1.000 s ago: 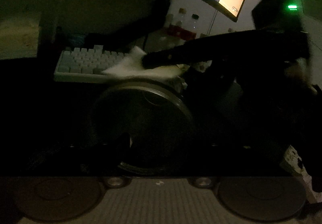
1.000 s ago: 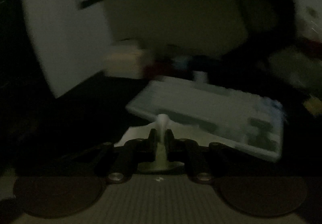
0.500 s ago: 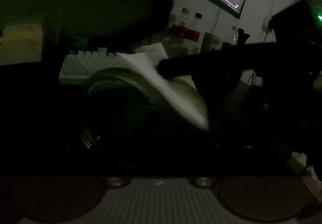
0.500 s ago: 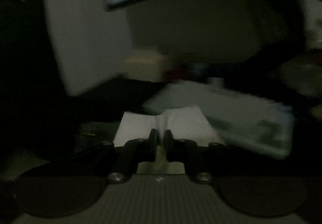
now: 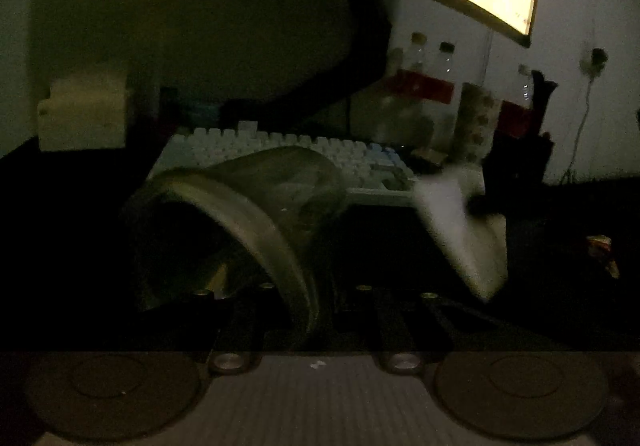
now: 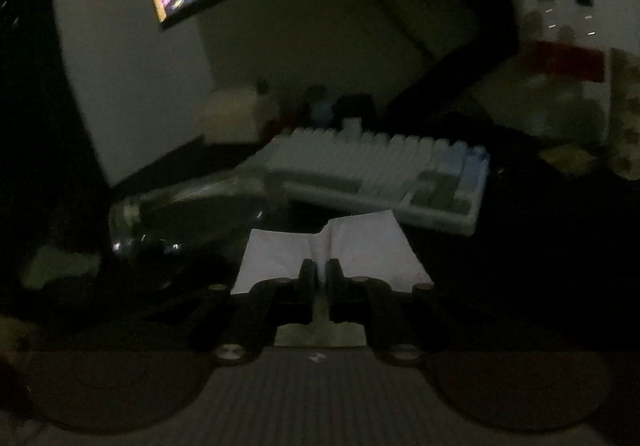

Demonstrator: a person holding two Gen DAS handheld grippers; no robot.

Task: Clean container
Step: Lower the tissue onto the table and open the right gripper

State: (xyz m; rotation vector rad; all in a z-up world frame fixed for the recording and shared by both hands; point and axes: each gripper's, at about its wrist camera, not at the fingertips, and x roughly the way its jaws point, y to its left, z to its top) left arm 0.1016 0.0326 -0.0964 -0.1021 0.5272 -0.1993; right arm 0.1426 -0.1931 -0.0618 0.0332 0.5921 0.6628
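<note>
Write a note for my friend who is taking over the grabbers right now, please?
Left gripper: shut on the rim of the glass container, which is tipped on its side with its mouth towards the camera, in front of the keyboard.
Right gripper: shut on the white paper wipe, held to the right of the container, not inside it.
Done: both things are gripped.
Left: probably push the wipe inside and rub. It is too dark to tell how clean the glass is.
</note>
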